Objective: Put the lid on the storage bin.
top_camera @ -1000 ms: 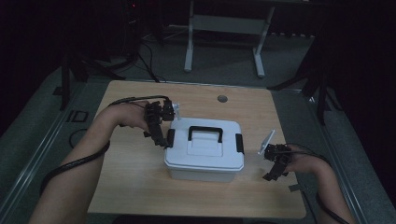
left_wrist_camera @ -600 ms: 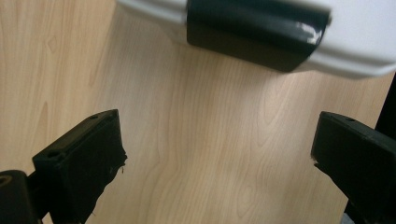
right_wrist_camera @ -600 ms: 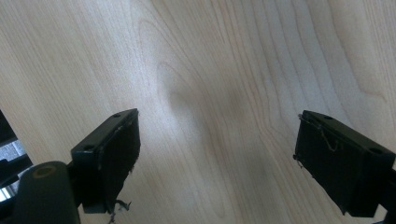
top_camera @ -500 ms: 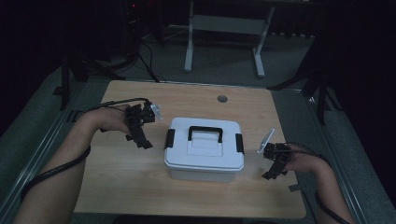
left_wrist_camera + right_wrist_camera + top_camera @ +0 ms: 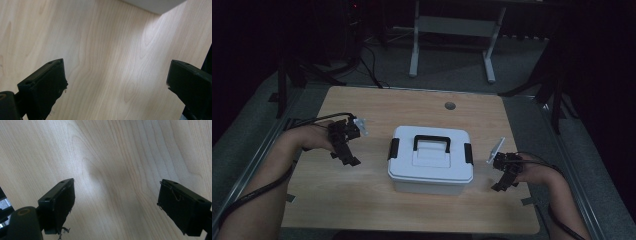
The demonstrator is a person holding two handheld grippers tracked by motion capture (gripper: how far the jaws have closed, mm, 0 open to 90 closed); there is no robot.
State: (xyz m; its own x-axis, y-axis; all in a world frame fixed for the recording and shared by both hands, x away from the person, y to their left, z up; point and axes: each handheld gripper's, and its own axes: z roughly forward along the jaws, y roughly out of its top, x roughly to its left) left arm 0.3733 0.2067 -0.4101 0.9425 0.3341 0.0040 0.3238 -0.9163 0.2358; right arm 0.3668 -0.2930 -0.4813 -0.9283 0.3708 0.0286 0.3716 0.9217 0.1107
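On the wooden table [image 5: 362, 210], the left gripper [image 5: 346, 152] sits at about nine o'clock from the white box [image 5: 430, 162], apart from it, with bare wood between the two. In the left gripper view its two black jaws stand wide apart with nothing between them but tabletop, and a pale corner of the box [image 5: 152, 5] shows at twelve o'clock.

The box rests near the middle of the table, lid on, its black handle [image 5: 431, 142] lying flat on top and a black latch [image 5: 394, 148] on each short end.

At about three o'clock from the box, just beside its right end but not touching, is the right gripper [image 5: 503, 181]. In the right gripper view its jaws are also spread wide and hold nothing, with only wood grain between them.
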